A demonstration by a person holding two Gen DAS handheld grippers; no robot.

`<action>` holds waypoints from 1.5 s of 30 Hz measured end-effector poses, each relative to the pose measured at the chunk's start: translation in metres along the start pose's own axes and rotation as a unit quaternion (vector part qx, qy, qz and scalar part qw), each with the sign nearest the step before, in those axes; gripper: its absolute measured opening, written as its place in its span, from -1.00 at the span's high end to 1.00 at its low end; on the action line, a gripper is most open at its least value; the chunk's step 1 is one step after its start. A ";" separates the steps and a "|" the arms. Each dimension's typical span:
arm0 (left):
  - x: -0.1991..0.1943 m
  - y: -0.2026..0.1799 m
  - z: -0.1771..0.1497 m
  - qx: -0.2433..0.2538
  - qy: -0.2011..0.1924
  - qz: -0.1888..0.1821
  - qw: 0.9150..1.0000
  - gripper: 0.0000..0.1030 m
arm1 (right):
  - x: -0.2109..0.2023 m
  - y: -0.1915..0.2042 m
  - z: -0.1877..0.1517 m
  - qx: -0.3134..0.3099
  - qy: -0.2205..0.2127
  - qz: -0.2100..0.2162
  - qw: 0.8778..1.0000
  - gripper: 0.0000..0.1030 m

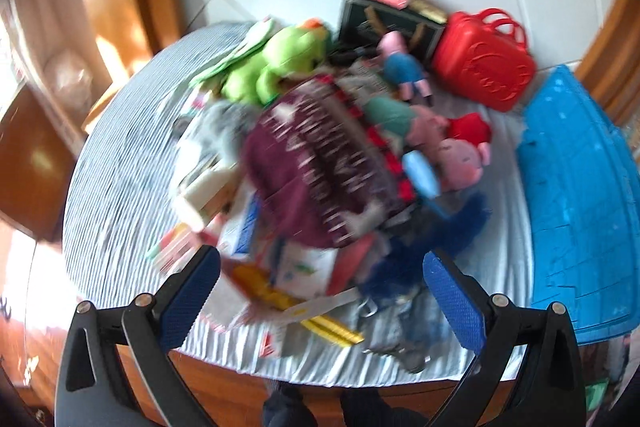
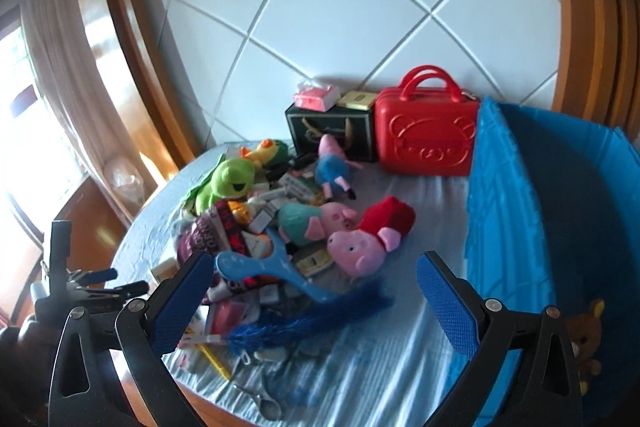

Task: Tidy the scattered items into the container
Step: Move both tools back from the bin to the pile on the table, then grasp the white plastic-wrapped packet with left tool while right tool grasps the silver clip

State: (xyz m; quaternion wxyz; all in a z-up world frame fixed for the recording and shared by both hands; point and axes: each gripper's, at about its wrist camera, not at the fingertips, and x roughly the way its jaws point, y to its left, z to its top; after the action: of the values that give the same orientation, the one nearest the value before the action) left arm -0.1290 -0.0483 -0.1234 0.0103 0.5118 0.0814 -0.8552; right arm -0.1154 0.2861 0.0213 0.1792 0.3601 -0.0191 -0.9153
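A heap of scattered items lies on a round table with a striped blue cloth (image 2: 400,347): a green frog plush (image 2: 230,183), pink pig plushes (image 2: 360,247), a blue feather toy (image 2: 304,323), a maroon patterned cloth (image 1: 316,167), cards and small packets. The blue plastic container (image 2: 560,211) stands at the right, with a brown bear plush (image 2: 586,337) inside; it also shows in the left wrist view (image 1: 580,195). My left gripper (image 1: 320,291) is open and empty above the heap's near edge. My right gripper (image 2: 314,301) is open and empty over the feather toy. The left gripper (image 2: 108,287) also shows at the far left there.
A red bear-embossed case (image 2: 426,131) and a dark gift bag (image 2: 332,135) with small packets on top stand at the back against the white tiled wall. Small scissors (image 2: 260,401) lie near the table's front edge. Wooden frames and a curtained window are at the left.
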 end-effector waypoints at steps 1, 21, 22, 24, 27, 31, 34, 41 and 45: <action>0.005 0.011 -0.004 -0.007 0.008 0.005 1.000 -1.00 | 0.009 0.007 -0.006 -0.007 0.004 0.001 1.000 -0.99; 0.107 0.090 -0.062 -0.094 0.115 0.078 0.986 -1.00 | 0.163 0.090 -0.193 -0.121 0.185 0.085 0.971 -0.99; 0.111 0.089 -0.063 -0.093 0.116 0.081 0.986 -1.00 | 0.172 0.092 -0.199 -0.125 0.198 0.086 0.969 -0.99; 0.117 0.087 -0.062 -0.092 0.119 0.083 0.985 -1.00 | 0.189 0.097 -0.212 -0.136 0.224 0.078 0.962 -0.99; 0.126 0.086 -0.064 -0.039 0.133 0.072 0.988 -1.00 | 0.210 0.103 -0.229 -0.155 0.257 0.062 0.952 -0.97; 0.135 0.089 -0.067 -0.040 0.139 0.078 0.986 -1.00 | 0.239 0.104 -0.260 -0.176 0.308 0.050 0.934 -0.48; 0.140 0.092 -0.067 -0.040 0.139 0.079 0.986 -1.00 | 0.248 0.104 -0.272 -0.180 0.320 0.048 0.929 -0.31; 0.157 0.094 -0.068 -0.012 0.164 0.070 0.984 -0.56 | 0.250 0.108 -0.270 -0.202 0.310 0.035 0.928 0.19; 0.153 0.093 -0.065 -0.010 0.158 0.063 0.985 -0.23 | 0.250 0.102 -0.269 -0.195 0.312 0.042 0.929 0.23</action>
State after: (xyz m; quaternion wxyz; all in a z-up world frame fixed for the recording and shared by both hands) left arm -0.1359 -0.1198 -0.2998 0.0560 0.6444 0.0579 -0.7604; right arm -0.0733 0.1311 -0.3242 0.2808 0.5847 0.2014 -0.7340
